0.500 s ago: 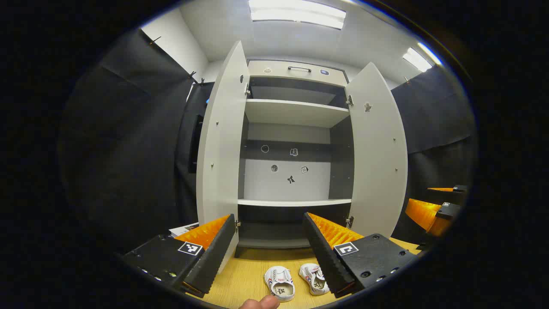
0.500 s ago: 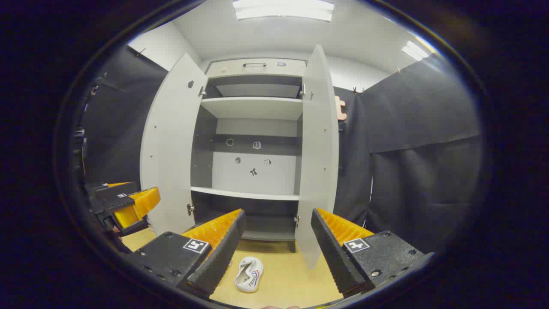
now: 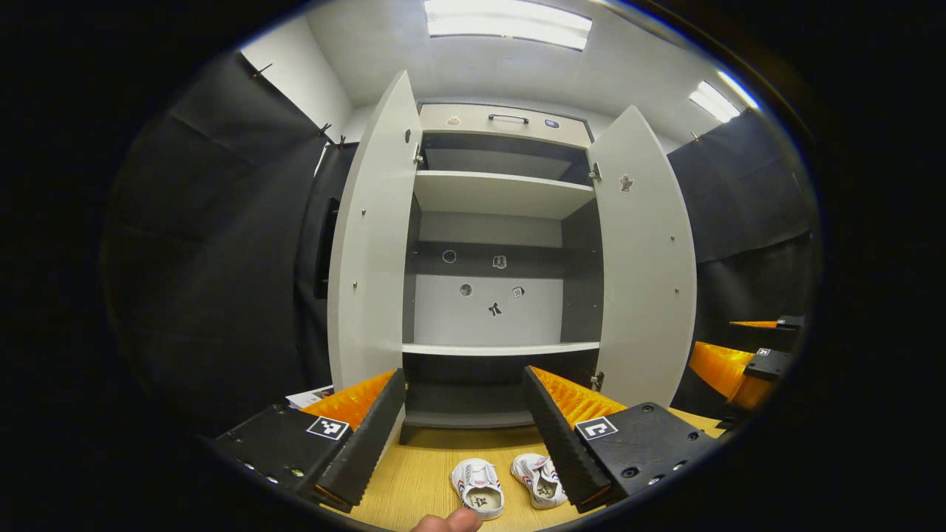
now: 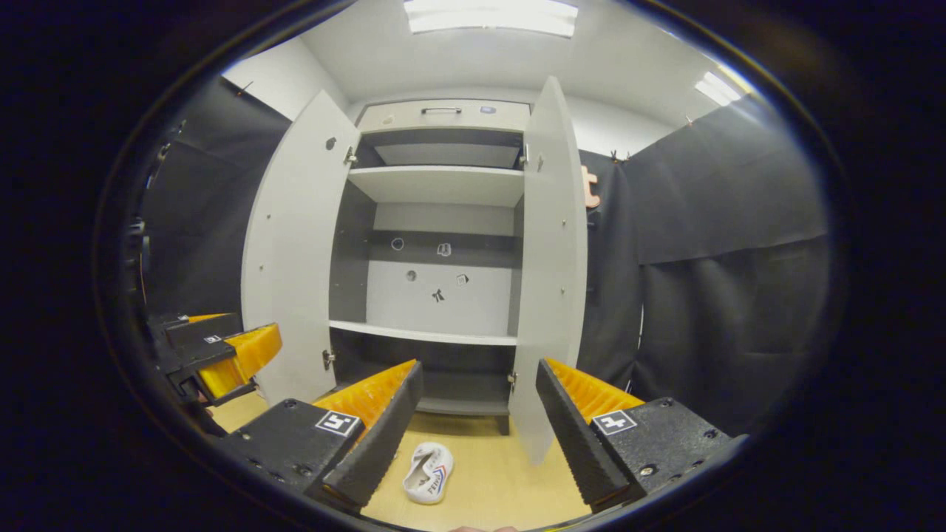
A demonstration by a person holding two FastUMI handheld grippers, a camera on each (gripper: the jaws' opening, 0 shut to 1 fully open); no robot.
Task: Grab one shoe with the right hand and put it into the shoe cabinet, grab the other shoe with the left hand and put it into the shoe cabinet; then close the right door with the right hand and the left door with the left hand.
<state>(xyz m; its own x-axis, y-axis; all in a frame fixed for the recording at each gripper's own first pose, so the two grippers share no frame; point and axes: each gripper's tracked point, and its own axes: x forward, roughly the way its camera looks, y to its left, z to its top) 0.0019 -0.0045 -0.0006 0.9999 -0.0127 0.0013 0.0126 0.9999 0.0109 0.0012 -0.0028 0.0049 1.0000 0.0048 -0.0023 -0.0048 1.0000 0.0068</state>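
Two small white sneakers with red and blue stripes [image 3: 478, 488] [image 3: 539, 479] side by side on the light wooden floor [image 3: 421, 473], near the tall white shoe cabinet [image 3: 502, 193], both white doors [image 3: 369, 244] [image 3: 647, 258] standing open, left gripper [image 3: 464, 403] above the sneakers, fingers wide apart and holding nothing, right gripper [image 4: 479, 399] fingers also wide apart, holding nothing.

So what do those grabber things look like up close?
Each hand-held gripper, left and right, has two long wedge-shaped fingers with ridged, sawtooth-like inner faces. They sit on chunky, speckled black blocks with small screws, each carrying a square black-and-white marker.
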